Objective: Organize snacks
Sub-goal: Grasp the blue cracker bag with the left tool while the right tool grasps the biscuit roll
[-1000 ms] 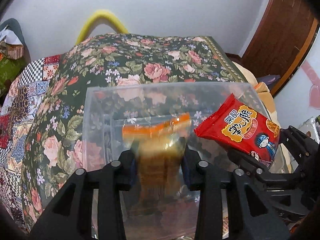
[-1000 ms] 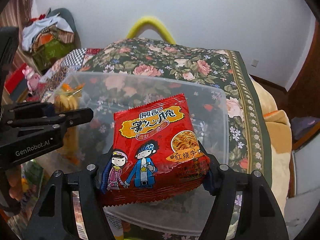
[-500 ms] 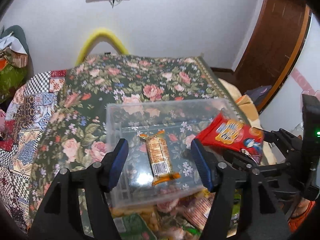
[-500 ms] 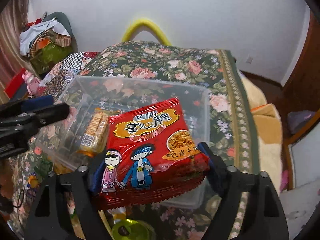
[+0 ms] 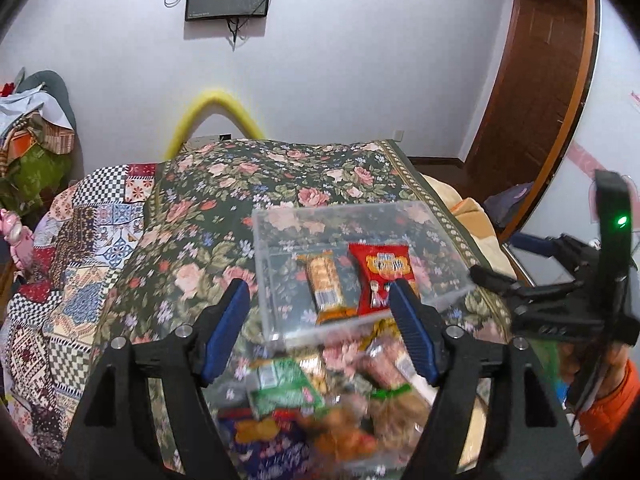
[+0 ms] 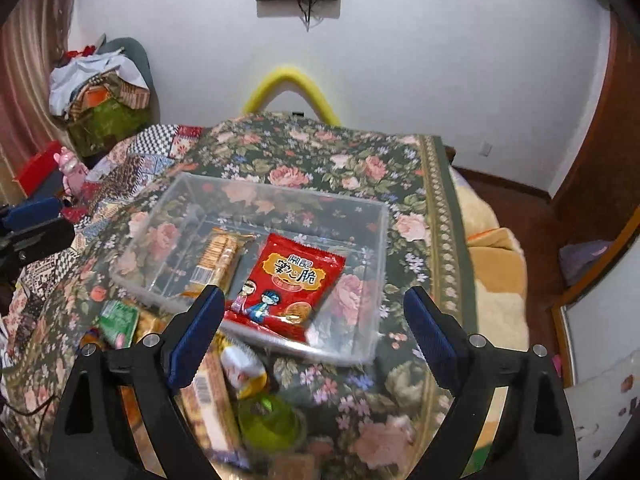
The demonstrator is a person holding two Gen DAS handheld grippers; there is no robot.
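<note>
A clear plastic box [image 5: 340, 210] [image 6: 280, 192] sits on the floral bedspread. Inside it lie an orange cracker pack [image 5: 324, 284] [image 6: 218, 256] and, to its right, a red noodle packet [image 5: 380, 268] [image 6: 296, 276]. My left gripper [image 5: 318, 292] hovers above and in front of the box; its jaws are opening and nothing is between them. My right gripper [image 6: 314, 294] stands open and empty, raised over the box's near edge. Several loose snacks, among them a green packet [image 5: 288, 388] [image 6: 118, 322], are piled in front of the box, blurred.
The floral bedspread [image 5: 248, 184] covers the bed, with a patchwork quilt [image 5: 80, 248] on the left. A yellow arch [image 6: 290, 80] stands behind. A wooden door [image 5: 536, 92] is at the right, a chair heaped with clothes [image 6: 104, 92] at the left. A person's orange sleeve [image 5: 612, 400] shows at the right.
Both grippers have opened and pulled back and up from the box. The cracker pack left the left jaws and the red packet left the right jaws; both now lie inside.
</note>
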